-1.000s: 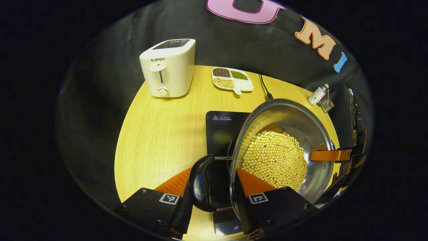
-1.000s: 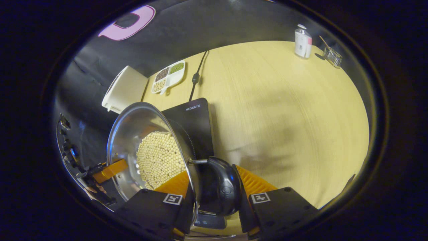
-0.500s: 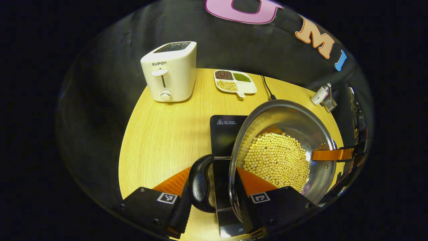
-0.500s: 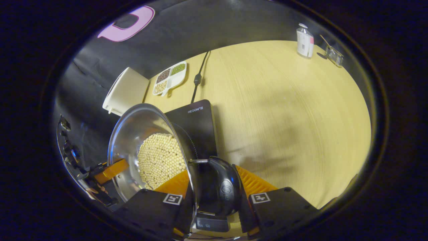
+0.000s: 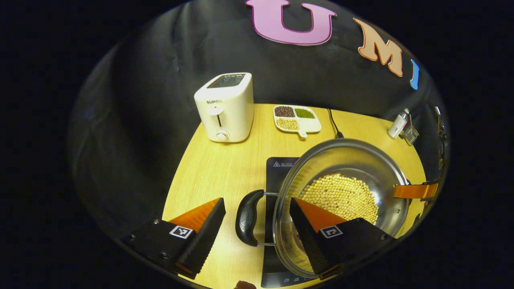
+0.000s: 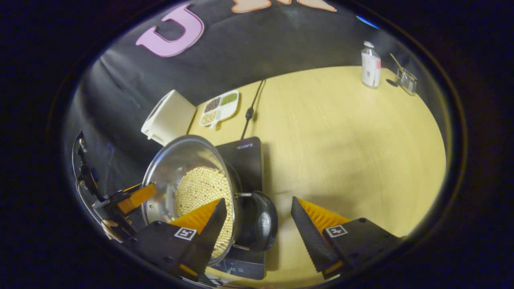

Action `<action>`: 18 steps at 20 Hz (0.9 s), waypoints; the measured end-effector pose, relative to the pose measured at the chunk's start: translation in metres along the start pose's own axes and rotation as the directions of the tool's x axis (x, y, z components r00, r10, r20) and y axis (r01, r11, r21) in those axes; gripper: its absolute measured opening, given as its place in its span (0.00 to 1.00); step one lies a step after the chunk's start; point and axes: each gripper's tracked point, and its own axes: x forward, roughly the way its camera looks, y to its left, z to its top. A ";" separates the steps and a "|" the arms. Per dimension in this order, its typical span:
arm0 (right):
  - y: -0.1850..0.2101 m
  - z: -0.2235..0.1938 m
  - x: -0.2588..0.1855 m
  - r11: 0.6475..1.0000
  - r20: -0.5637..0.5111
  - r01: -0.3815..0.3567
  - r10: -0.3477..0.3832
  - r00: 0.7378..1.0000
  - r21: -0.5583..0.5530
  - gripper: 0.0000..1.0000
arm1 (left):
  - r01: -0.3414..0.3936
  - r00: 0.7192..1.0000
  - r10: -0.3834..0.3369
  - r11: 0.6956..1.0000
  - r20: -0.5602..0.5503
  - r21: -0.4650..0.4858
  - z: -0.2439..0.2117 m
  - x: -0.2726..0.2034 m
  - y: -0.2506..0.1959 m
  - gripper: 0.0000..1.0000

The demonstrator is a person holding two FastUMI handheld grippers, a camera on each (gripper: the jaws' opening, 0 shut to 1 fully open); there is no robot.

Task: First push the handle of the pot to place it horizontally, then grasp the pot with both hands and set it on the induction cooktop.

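Table point(image 6: 341, 132), pot point(image 5: 341, 192) now on cooktop point(image 6: 245, 150), both tools released

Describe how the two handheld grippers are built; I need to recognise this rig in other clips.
Each of the left gripper and right gripper has two wedge-shaped fingers with ribbed inner faces, tapering toward the tip. Each finger sits on a blocky black mount with visible screws and a small square black-and-white marker. No cables or sleeves are discernible.

Shiny polished metal pot point(image 5: 361, 160) with a glossy black plastic handle point(image 5: 247, 216) between the fingers; smooth glossy black cooktop point(image 6: 247, 154) beneath; matt pale wood-grain table point(image 6: 341, 132); glossy white plastic toaster point(image 5: 227, 108) ahead
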 end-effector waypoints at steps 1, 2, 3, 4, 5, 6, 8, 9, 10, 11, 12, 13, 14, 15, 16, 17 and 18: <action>-0.003 0.008 -0.010 1.000 0.033 -0.010 0.010 0.999 -0.010 0.99 | -0.016 1.000 0.016 1.000 0.019 -0.002 0.005 -0.008 -0.001 0.99; -0.006 0.016 -0.020 1.000 0.064 -0.021 0.022 0.998 -0.020 0.93 | -0.034 0.999 0.035 0.999 0.038 -0.006 0.008 -0.018 -0.002 1.00; -0.011 0.021 -0.030 0.999 0.090 -0.026 0.029 0.996 -0.031 0.92 | -0.054 0.997 0.055 0.998 0.056 -0.011 0.011 -0.027 -0.006 0.99; -0.019 0.028 -0.041 0.999 0.112 -0.030 0.034 0.993 -0.044 0.92 | -0.070 0.995 0.071 0.997 0.070 -0.017 0.013 -0.035 -0.010 0.99; -0.027 0.034 -0.052 0.998 0.136 -0.030 0.039 0.990 -0.061 0.92 | -0.085 0.993 0.087 0.996 0.078 -0.028 0.015 -0.045 -0.016 0.98; -0.037 0.041 -0.065 0.996 0.159 -0.027 0.039 0.986 -0.081 0.92 | -0.098 0.990 0.102 0.994 0.095 -0.043 0.017 -0.058 -0.025 0.99; -0.056 0.052 -0.090 0.992 0.201 -0.027 0.052 0.978 -0.127 0.92 | -0.125 0.981 0.134 0.989 0.137 -0.075 0.024 -0.081 -0.048 0.99; -0.065 0.056 -0.103 0.989 0.220 -0.027 0.059 0.974 -0.148 0.92 | -0.139 0.976 0.152 0.986 0.155 -0.092 0.026 -0.094 -0.063 0.99; -0.074 0.063 -0.116 0.985 0.242 -0.025 0.066 0.968 -0.169 0.92 | -0.143 0.972 0.160 0.984 0.172 -0.108 0.028 -0.106 -0.081 0.98; -0.082 0.071 -0.129 0.981 0.265 -0.028 0.080 0.961 -0.192 0.92 | -0.140 0.967 0.162 0.982 0.194 -0.123 0.030 -0.117 -0.102 0.98; -0.088 0.078 -0.143 0.976 0.288 -0.032 0.095 0.953 -0.216 0.92 | -0.130 0.963 0.159 0.982 0.220 -0.138 0.035 -0.128 -0.124 0.98; -0.094 0.084 -0.156 0.970 0.311 -0.035 0.111 0.944 -0.241 0.92 | -0.120 0.957 0.156 0.980 0.244 -0.156 0.039 -0.137 -0.148 0.98; -0.099 0.092 -0.170 0.963 0.327 -0.046 0.134 0.935 -0.264 0.99 | -0.099 0.952 0.143 0.980 0.270 -0.173 0.041 -0.144 -0.173 0.97; -0.104 0.094 -0.183 0.958 0.335 -0.059 0.156 0.929 -0.281 0.99 | -0.074 0.946 0.129 0.979 0.296 -0.191 0.046 -0.153 -0.198 0.97; -0.109 0.099 -0.196 0.954 0.347 -0.072 0.175 0.921 -0.289 0.99 | -0.052 0.940 0.116 0.978 0.322 -0.202 0.050 -0.164 -0.219 0.97; -0.113 0.105 -0.210 0.952 0.362 -0.080 0.190 0.913 -0.296 0.99 | -0.049 0.934 0.117 0.978 0.337 -0.204 0.054 -0.175 -0.236 0.97; -0.119 0.112 -0.224 0.951 0.383 -0.077 0.194 0.903 -0.301 0.99 | -0.066 0.927 0.135 0.977 0.351 -0.202 0.057 -0.184 -0.247 0.97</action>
